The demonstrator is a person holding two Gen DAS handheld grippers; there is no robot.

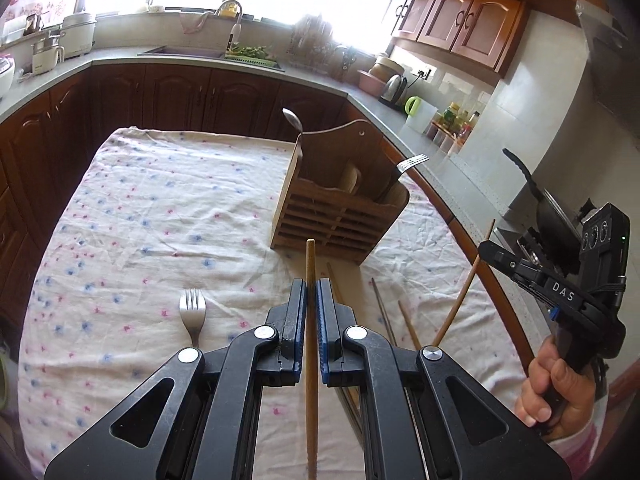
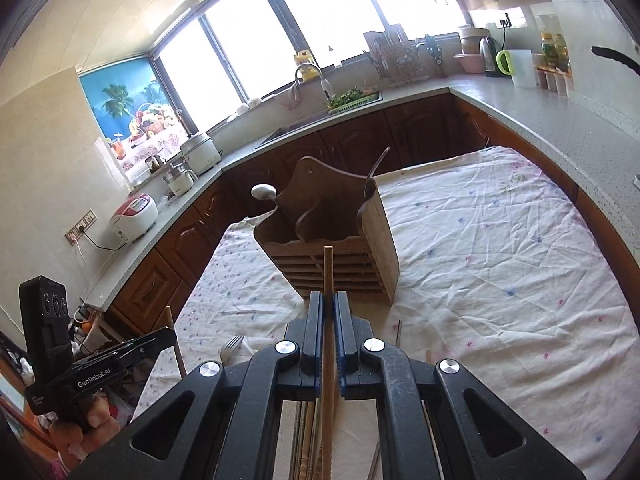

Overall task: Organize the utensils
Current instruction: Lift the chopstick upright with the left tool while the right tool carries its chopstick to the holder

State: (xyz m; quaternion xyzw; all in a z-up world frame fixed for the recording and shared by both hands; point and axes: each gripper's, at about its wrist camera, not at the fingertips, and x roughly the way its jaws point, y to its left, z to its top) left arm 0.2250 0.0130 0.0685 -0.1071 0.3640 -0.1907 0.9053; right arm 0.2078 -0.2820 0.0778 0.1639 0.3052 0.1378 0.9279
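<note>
Two grippers, one wooden chopstick each. Left gripper (image 1: pixel 311 308) has its fingers (image 1: pixel 297 320) clenched on a chopstick (image 1: pixel 310 264) that runs straight ahead between the pads, tip pointing at the front of the wooden holder (image 1: pixel 340 216). Right gripper (image 2: pixel 329 320) is the same: fingers (image 2: pixel 316 328) clamped on a chopstick (image 2: pixel 328 268), tip up near the holder's slatted front.

In the left wrist view the right gripper (image 1: pixel 486 250) shows at the right edge, held by a hand (image 1: pixel 556 392), its chopstick (image 1: pixel 460 300) slanting down toward the cloth. In the right wrist view the left gripper (image 2: pixel 170 334) shows at lower left with its chopstick (image 2: pixel 176 344) sticking up past the tip.

Holder stands upright on the bench, on a white cloth (image 1: pixel 140 216) with small blue and pink flowers. Holder has a spoon (image 1: pixel 294 120) poking out on one side and a fork (image 1: pixel 412 162) on the other; what else sits inside, cannot tell.

Loose on the cloth: one fork (image 1: pixel 193 312) left of the left gripper, tines away from camera, and several more chopsticks (image 1: pixel 382 312) just right of the left gripper, partly hidden under it. Right wrist view shows that fork (image 2: pixel 231 348) and a bundle of chopsticks (image 2: pixel 308 440) under the right gripper's body.
</note>
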